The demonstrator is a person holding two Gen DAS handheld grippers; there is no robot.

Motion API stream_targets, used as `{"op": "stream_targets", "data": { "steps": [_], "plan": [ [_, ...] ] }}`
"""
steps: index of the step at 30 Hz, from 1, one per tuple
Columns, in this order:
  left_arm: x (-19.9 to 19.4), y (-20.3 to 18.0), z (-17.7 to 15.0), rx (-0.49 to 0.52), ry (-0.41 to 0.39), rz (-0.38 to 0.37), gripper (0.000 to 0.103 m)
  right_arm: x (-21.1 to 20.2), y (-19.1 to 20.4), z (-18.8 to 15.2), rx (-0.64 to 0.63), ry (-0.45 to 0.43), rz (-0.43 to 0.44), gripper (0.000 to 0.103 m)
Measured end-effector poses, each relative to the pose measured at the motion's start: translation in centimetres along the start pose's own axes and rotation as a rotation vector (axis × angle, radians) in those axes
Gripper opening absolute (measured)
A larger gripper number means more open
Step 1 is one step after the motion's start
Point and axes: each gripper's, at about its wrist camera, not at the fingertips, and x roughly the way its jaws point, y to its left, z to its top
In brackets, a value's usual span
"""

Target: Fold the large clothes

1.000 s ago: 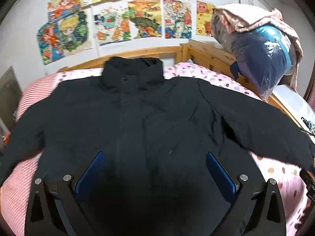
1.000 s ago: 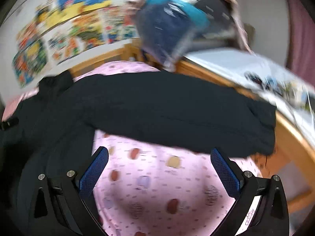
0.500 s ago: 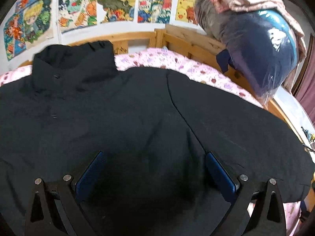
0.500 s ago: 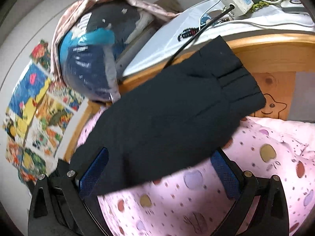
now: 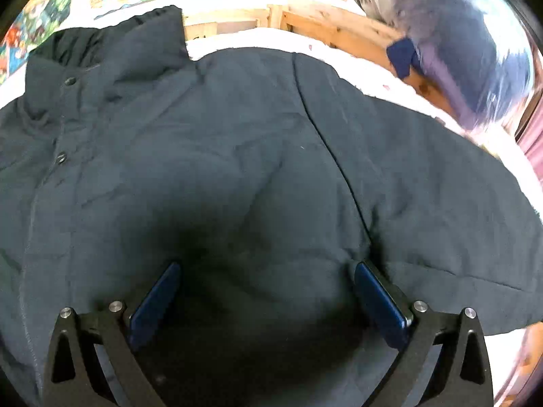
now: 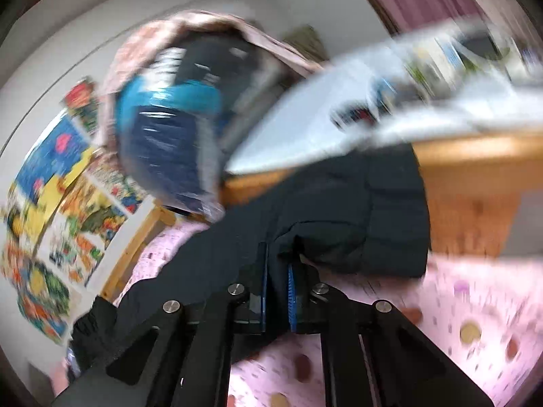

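A dark jacket (image 5: 217, 156) is spread front-up over a pink dotted bed (image 6: 475, 305), collar toward the wooden headboard (image 5: 237, 25). The left gripper (image 5: 268, 291) is held wide apart just above the jacket's body, near the sleeve seam, nothing gripped. The right gripper (image 6: 276, 285) is clamped on the sleeve (image 6: 339, 210) near its cuff end (view v. blurred), w/ fabric pinched between the blue pads. A plastic-wrapped bundle (image 6: 169, 135) is seen by the bed rail.

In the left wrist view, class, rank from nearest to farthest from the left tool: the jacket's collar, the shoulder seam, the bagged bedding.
1. Shoulder seam, just right of the left tool.
2. Collar, upper left.
3. Bagged bedding, upper right, beyond the bed frame.
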Motion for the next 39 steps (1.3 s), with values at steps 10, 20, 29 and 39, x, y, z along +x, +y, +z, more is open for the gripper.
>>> {"op": "stream_targets", "data": {
  "steps": [10,20,29,39],
  "plan": [
    [-11.6,8.5,-1.1,-0.036,-0.109,-0.023,0.103,-4.7,15.0,1.1,-0.518,-0.116,0.346,0.008],
    [-18.8,19.9,-5.0,-0.364,-0.297,-0.188,0.074,-6.5,27.4,-9.3,-0.965,0.166,0.649,0.008],
    [-16.2,19.8,-6.7,-0.370,-0.250,-0.369,0.074,-8.1,26.9,-21.6,-1.297,0.496,0.644,0.045],
    [-13.3,16.7,-8.4,-0.233,-0.083,-0.368,0.077,-13.3,19.3,-17.8,-1.088,0.498,0.623,0.072]
  ]
}}
